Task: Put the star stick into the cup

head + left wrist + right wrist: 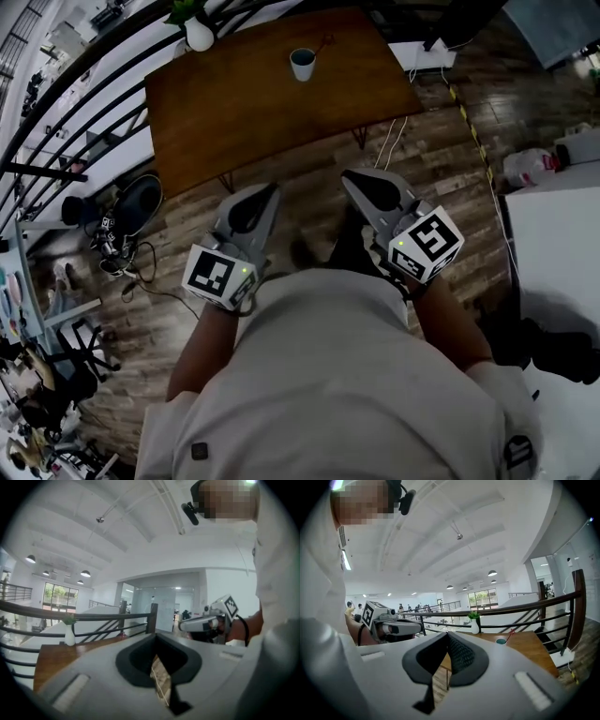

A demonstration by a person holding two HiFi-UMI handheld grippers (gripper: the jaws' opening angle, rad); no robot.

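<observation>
1. Two grippers, left gripper (270, 192) and right gripper (351, 178), are held at the person's waist, jaws together on nothing.
2. The star stick (511, 633) slants up at the cup (302, 64) on the table (234, 112). It is too small to tell whether it is inside or beside.
3. Both lie well apart from the grippers across bare floor (309, 178). A vase (199, 35) stands at the table's far corner.

- My left gripper (156, 639) fills the lower frame. Its jaws are pressed together with nothing between them, and only a thin sliver of wood floor shows through.
- My right gripper (183, 625) hangs at the right, roughly level, its tip pointing left.
- At the left, a white vase (70, 637) with a green sprig stands on the wooden table (51, 656).
- A dark railing (93, 616) runs behind.
</observation>
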